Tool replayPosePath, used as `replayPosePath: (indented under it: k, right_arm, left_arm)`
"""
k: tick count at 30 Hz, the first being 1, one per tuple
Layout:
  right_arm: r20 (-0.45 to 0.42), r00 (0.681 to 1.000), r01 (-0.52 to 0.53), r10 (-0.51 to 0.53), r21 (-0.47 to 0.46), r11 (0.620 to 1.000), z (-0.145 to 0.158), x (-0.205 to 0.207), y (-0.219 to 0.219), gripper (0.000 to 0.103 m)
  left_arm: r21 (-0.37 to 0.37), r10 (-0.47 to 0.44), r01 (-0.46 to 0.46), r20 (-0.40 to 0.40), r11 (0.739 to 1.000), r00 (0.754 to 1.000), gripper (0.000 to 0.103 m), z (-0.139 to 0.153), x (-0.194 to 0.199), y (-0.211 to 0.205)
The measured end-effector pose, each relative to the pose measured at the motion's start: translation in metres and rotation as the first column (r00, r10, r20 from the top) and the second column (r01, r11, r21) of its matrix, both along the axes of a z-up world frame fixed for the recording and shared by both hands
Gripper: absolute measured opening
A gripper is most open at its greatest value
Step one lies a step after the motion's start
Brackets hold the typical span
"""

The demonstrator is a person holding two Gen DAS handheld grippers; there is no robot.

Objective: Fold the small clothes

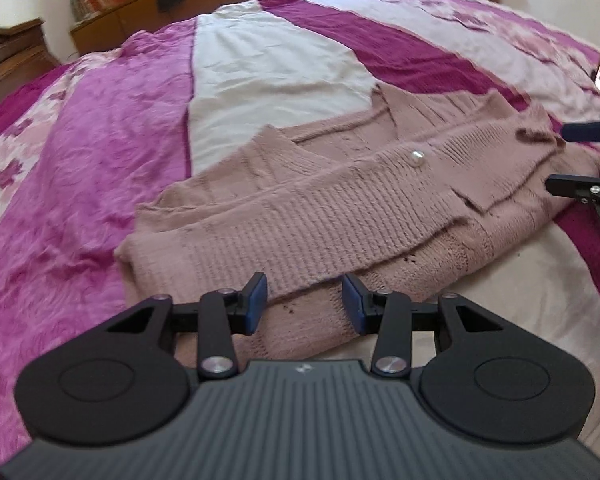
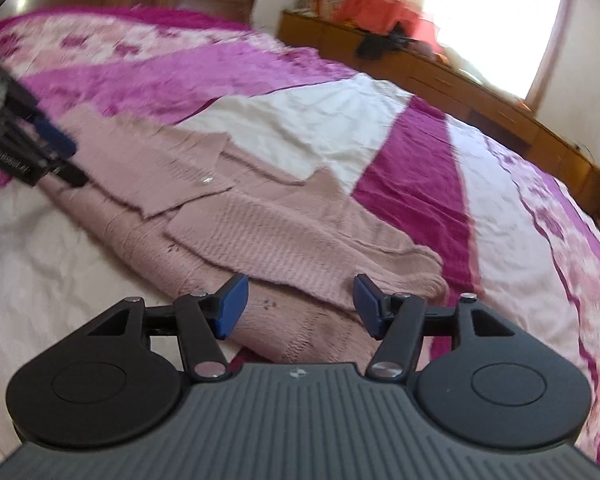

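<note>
A dusty-pink knitted cardigan (image 1: 332, 200) is spread flat on the bed (image 1: 80, 168), with both sleeves laid inward across its front so that a ribbed sleeve crosses the body from each side. A pearl-like button (image 1: 417, 157) is seen near the middle of the cardigan, on the ribbed front band. Beneath the cardigan, a white panel of the purple-and-pink patterned bedspread (image 1: 260, 72) is partly covered, and magenta stripes run out from under the garment on its far side. The left hand-held gripper (image 1: 305, 304) is held just over the cardigan's near hem, its blue pads (image 1: 256, 302) spread apart with nothing between them. The right hand-held gripper (image 2: 300, 306) is likewise held at the near edge of the cardigan, beside the folded sleeve's cuff, its pads separated and empty (whether either gripper touches the knit cannot be told). Beyond the cardigan, at the far edge of the bed, a low wooden cabinet (image 2: 440, 76) is lined along the wall, with orange cloth (image 2: 380, 12) piled on it below a bright window (image 2: 496, 20).
</note>
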State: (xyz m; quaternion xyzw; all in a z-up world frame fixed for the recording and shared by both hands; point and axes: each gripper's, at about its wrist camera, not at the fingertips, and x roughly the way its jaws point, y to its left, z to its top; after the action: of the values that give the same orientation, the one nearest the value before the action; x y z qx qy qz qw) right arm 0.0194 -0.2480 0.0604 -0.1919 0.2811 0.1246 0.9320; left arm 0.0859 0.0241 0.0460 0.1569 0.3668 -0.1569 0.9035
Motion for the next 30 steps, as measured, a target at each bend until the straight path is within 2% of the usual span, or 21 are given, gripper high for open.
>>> replayPosePath:
  k: [4, 8, 11, 13, 16, 18, 19, 21, 23, 26, 30]
  right_arm:
    - [-0.030, 0.998, -0.054, 0.052, -0.087, 0.995, -0.012, 0.013, 0.013, 0.066]
    - [-0.057, 0.995, -0.084, 0.077, -0.112, 0.990, -0.022, 0.027, 0.018, 0.066]
    - [-0.057, 0.996, -0.078, 0.073, -0.080, 0.994, -0.023, 0.035, 0.017, 0.064]
    - [-0.054, 0.997, -0.064, 0.061, -0.048, 0.997, -0.023, 0.039, 0.013, 0.064]
    - [-0.052, 0.997, -0.055, 0.055, -0.015, 0.998, -0.022, 0.045, 0.009, 0.059]
    - [-0.046, 0.998, -0.053, 0.053, 0.001, 0.999, -0.020, 0.048, 0.008, 0.048]
    - [-0.044, 0.998, -0.051, 0.051, 0.006, 0.999, -0.019, 0.049, 0.008, 0.045]
    - [-0.035, 0.998, -0.046, 0.046, 0.020, 0.999, -0.016, 0.052, 0.007, 0.034]
    - [-0.025, 0.999, -0.046, 0.047, 0.014, 0.999, -0.014, 0.054, 0.008, 0.027]
    - [-0.026, 0.998, -0.051, 0.051, -0.001, 0.999, -0.016, 0.058, 0.010, 0.009]
    - [0.014, 0.999, -0.031, 0.030, 0.027, 0.999, -0.009, 0.062, 0.009, 0.005]
  left_arm:
    - [0.039, -0.034, 0.034, 0.014, 0.999, 0.999, 0.044, -0.006, 0.006, -0.007]
    - [0.061, -0.077, 0.077, 0.010, 0.995, 0.997, 0.043, -0.009, 0.010, -0.012]
    - [0.070, -0.101, 0.099, 0.020, 0.993, 0.995, 0.044, -0.011, 0.011, -0.015]
    - [0.068, -0.112, 0.110, 0.028, 0.992, 0.993, 0.048, -0.012, 0.013, -0.018]
    - [0.072, -0.119, 0.116, 0.045, 0.991, 0.992, 0.049, -0.015, 0.016, -0.021]
    - [0.078, -0.123, 0.118, 0.059, 0.990, 0.991, 0.048, -0.017, 0.017, -0.024]
    - [0.079, -0.130, 0.124, 0.070, 0.989, 0.989, 0.043, -0.017, 0.016, -0.024]
    - [0.065, -0.144, 0.140, 0.079, 0.988, 0.986, 0.016, -0.015, 0.014, -0.024]
    - [0.057, -0.134, 0.130, 0.086, 0.990, 0.987, 0.012, -0.013, 0.014, -0.024]
    - [0.036, -0.107, 0.104, 0.103, 0.994, 0.989, 0.010, -0.009, 0.016, -0.022]
    - [0.001, -0.057, 0.057, 0.136, 0.998, 0.989, 0.009, 0.000, 0.021, -0.020]
